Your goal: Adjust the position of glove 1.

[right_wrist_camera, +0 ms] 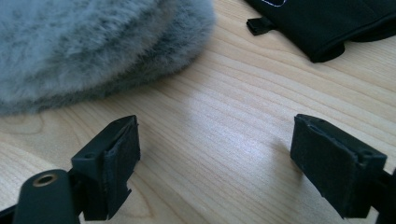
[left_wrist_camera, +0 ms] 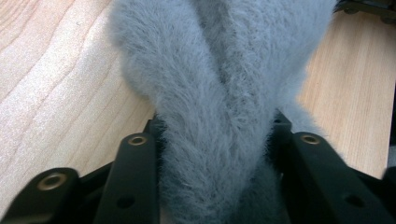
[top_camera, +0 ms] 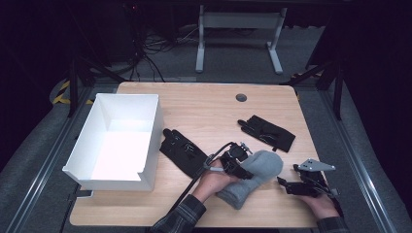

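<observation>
A grey fluffy sock (top_camera: 262, 167) lies on the wooden table (top_camera: 209, 109) near its front edge. My left gripper (top_camera: 244, 170) is shut on the sock's left side. In the left gripper view the fur (left_wrist_camera: 219, 84) bunches into a fold pinched between the two black jaws (left_wrist_camera: 217, 137). My right gripper (top_camera: 283, 183) rests low on the table just right of the sock. Its jaws stand wide open (right_wrist_camera: 215, 154) over bare wood, with the sock (right_wrist_camera: 84, 42) a little ahead and to the left.
A black glove (top_camera: 183, 151) lies left of the sock and a second black glove (top_camera: 267, 132) lies behind it, its cuff (right_wrist_camera: 327, 23) in the right gripper view. A white open box (top_camera: 156, 131) stands on the table's left part.
</observation>
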### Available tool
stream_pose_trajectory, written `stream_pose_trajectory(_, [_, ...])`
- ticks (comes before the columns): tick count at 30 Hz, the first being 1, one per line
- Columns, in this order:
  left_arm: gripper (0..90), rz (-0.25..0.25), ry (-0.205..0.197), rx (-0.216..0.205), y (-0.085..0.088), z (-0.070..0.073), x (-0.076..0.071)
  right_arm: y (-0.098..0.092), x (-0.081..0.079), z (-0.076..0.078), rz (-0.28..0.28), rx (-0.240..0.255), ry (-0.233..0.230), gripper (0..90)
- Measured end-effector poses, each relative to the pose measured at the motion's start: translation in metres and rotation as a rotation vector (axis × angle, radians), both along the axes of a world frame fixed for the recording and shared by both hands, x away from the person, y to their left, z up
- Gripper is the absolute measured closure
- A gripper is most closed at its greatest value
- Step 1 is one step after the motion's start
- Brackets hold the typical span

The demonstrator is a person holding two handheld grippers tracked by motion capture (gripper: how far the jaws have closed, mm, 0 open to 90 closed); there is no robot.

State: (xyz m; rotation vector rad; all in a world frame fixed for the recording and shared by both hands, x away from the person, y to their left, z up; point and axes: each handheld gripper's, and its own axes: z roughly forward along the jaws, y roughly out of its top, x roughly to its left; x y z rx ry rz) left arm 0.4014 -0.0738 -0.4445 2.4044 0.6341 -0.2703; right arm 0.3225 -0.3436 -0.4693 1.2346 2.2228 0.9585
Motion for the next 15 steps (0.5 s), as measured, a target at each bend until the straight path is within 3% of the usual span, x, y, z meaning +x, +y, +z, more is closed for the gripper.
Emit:
stream_pose_trajectory(3, [66.7,0.014,0.0,-0.004,0.0,0.003,-0.001,0.0,0.0,0.0,-0.001,0.0,0.0,16.2])
stream_pose_trajectory(6, [68.1,-0.01,-0.008,0.002,0.003,0.007,-0.001,0.0,0.0,0.0,-0.001,0.0,-0.001,16.2])
stream_pose_trajectory(15, [68.6,-0.009,-0.03,-0.003,0.008,0.019,-0.003,0.0,0.0,0.0,-0.001,0.001,0.0,16.2])
